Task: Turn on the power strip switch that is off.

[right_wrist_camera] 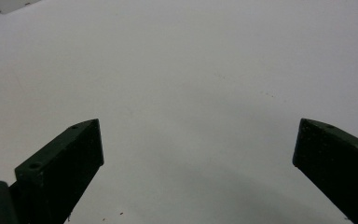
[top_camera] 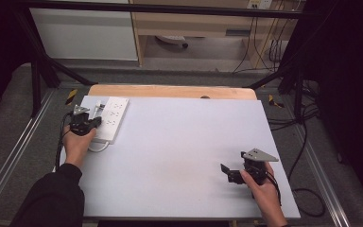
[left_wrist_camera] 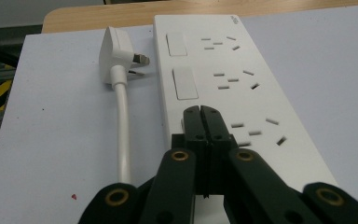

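Note:
A white power strip [top_camera: 112,117] [left_wrist_camera: 242,93] lies at the table's far left, with several socket groups and rocker switches [left_wrist_camera: 185,83] along one side. Its white plug [left_wrist_camera: 115,55] rests unplugged on the table beside it, and the cable [left_wrist_camera: 122,130] runs back toward me. My left gripper [top_camera: 96,123] [left_wrist_camera: 200,110] is shut with nothing held; its tips sit on the strip where the nearest switch lies, mostly hiding it. My right gripper [top_camera: 228,173] [right_wrist_camera: 198,140] stands wide open over the bare white table top at the near right.
The white table top [top_camera: 179,151] spans the middle between both hands. A wooden edge [top_camera: 170,91] runs along the far side. Black frame legs and loose cables [top_camera: 307,123] stand on the floor to the right.

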A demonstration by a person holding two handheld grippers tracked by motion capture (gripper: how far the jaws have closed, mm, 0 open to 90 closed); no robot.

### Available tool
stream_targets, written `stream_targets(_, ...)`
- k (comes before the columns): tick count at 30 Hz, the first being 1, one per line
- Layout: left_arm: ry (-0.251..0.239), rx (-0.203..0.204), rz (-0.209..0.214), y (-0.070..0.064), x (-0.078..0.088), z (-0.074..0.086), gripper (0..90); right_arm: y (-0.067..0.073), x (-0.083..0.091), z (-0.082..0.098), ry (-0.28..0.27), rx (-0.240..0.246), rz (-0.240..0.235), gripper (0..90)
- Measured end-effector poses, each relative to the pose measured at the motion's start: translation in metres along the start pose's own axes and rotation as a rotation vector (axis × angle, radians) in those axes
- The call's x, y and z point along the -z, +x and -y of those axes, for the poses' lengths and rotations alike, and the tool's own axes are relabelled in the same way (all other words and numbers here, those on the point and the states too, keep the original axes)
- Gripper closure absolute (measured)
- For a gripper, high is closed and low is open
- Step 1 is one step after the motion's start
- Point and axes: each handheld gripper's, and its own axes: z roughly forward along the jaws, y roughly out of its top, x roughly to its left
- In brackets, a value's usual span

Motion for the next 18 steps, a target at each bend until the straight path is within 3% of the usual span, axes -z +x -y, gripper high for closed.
stream_targets(18,-0.035,0.011,-0.007,-0.0011,0.0018,-0.003,85.8,0.0004,0.0,-0.0003,-0.002,0.0,-0.004,2.2)
